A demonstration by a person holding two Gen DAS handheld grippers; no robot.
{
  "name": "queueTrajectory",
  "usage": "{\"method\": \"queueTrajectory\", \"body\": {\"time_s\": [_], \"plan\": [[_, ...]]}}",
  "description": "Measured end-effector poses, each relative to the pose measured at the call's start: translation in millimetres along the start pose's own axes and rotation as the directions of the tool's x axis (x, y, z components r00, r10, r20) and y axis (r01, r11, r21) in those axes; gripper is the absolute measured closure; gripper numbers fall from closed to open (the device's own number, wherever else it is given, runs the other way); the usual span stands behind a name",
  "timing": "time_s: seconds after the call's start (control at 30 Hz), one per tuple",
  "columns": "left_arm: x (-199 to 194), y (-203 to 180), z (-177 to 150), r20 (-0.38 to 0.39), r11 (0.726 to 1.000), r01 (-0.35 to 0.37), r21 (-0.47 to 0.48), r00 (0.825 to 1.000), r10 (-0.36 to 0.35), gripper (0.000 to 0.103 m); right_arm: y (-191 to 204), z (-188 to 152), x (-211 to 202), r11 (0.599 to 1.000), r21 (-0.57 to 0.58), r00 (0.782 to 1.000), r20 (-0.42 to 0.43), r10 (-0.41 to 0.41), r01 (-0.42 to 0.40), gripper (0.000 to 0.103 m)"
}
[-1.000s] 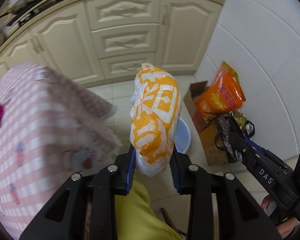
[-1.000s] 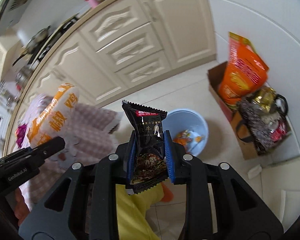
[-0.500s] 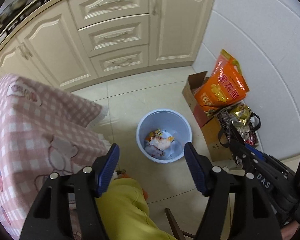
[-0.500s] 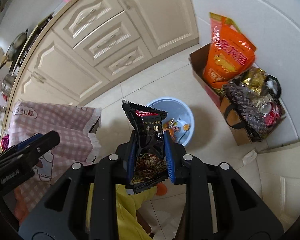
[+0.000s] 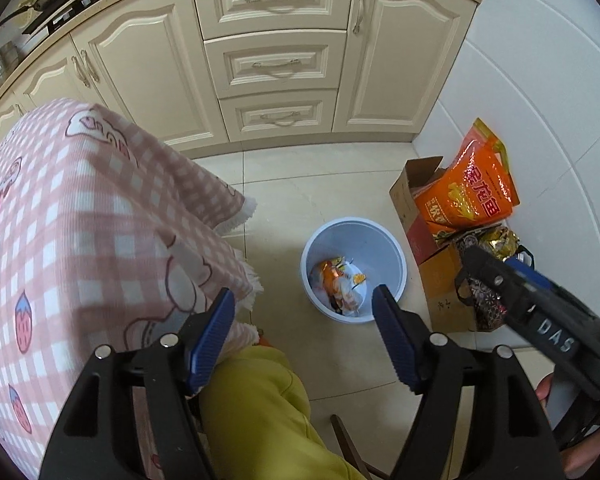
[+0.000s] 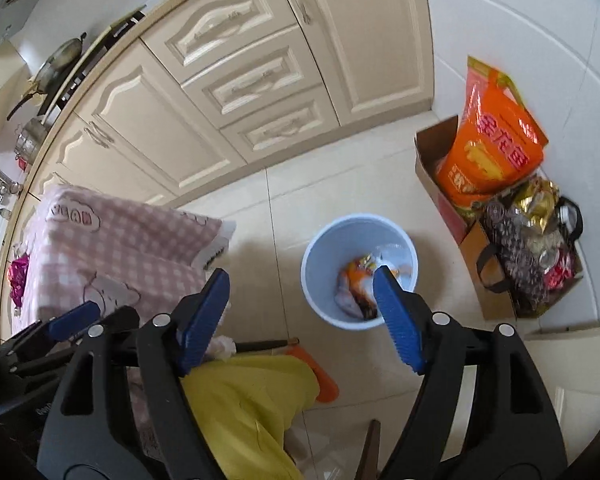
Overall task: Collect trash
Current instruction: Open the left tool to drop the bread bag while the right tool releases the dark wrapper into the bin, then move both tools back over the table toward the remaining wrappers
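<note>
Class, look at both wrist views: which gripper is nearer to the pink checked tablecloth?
Left. The left gripper hangs beside the pink checked tablecloth, at its fringe; the right gripper is farther out, near the blue bin.

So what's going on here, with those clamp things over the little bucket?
A person in yellow trousers is collecting trash with a handheld gripper in each hand. Both the left gripper and the right gripper have just been opening and now stand open with nothing between their fingers, above a light blue bin on the kitchen floor. Snack wrappers already lie in the bin. A magenta wrapper sits on the pink checked tablecloth.
</note>
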State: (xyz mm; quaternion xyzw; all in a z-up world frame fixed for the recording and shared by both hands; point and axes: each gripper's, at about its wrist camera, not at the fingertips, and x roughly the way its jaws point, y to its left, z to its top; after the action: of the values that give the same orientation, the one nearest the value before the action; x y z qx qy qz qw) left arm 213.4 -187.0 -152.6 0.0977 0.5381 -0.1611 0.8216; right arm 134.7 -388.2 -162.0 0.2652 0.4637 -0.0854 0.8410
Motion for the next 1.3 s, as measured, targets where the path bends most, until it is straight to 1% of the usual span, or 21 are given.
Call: {"method": "queueTrajectory", "body": {"time_s": [0.1,0.23,0.53,0.7,0.8,0.93,1.0,1.1,1.2,1.3], "plan": [[-5,-1,-4,0.005,1.0,0.001,0.006,1.0,-0.001,0.033,-3,-8,1,1.0,0.021,1.0,-0.017,-0.002,0.002,0.029],[-13,-2,-10,0.016,1.0,0.001,0.009,1.0,-0.001,0.033,-7,-17,-6,0.999,0.034,1.0,-0.016,-0.003,0.004,0.029],[-44,6,-26,0.065,1.0,-0.004,-0.005,0.998,0.004,0.031,-4,-33,-33,0.999,0.043,1.0,0.021,0.009,-0.01,0.029],[-66,20,-38,0.099,0.999,0.001,-0.034,0.995,0.002,0.029,10,-37,-46,1.0,0.009,0.999,0.04,0.018,-0.019,0.029],[-82,28,-47,0.126,0.999,-0.002,-0.053,0.992,0.008,0.028,26,-39,-51,0.999,-0.035,0.999,0.049,0.021,-0.019,0.029],[-104,45,-61,0.161,0.996,0.007,-0.09,0.987,0.008,0.027,52,-42,-57,0.995,-0.097,0.998,0.056,0.041,-0.036,0.026],[-112,54,-67,0.176,0.994,0.001,-0.113,0.984,0.019,0.027,69,-43,-58,0.99,-0.135,0.997,0.055,0.055,-0.047,0.026],[-127,77,-80,0.195,0.986,-0.012,-0.168,0.98,0.045,0.027,99,-45,-57,0.978,-0.194,0.995,0.04,0.088,-0.078,0.025],[-137,101,-90,0.204,0.974,-0.036,-0.222,0.976,0.082,0.026,127,-48,-58,0.962,-0.249,0.992,0.029,0.122,-0.111,0.022],[-147,129,-103,0.207,0.956,-0.064,-0.286,0.97,0.127,0.026,160,-53,-58,0.942,-0.307,0.989,0.02,0.147,-0.134,0.02]]}}
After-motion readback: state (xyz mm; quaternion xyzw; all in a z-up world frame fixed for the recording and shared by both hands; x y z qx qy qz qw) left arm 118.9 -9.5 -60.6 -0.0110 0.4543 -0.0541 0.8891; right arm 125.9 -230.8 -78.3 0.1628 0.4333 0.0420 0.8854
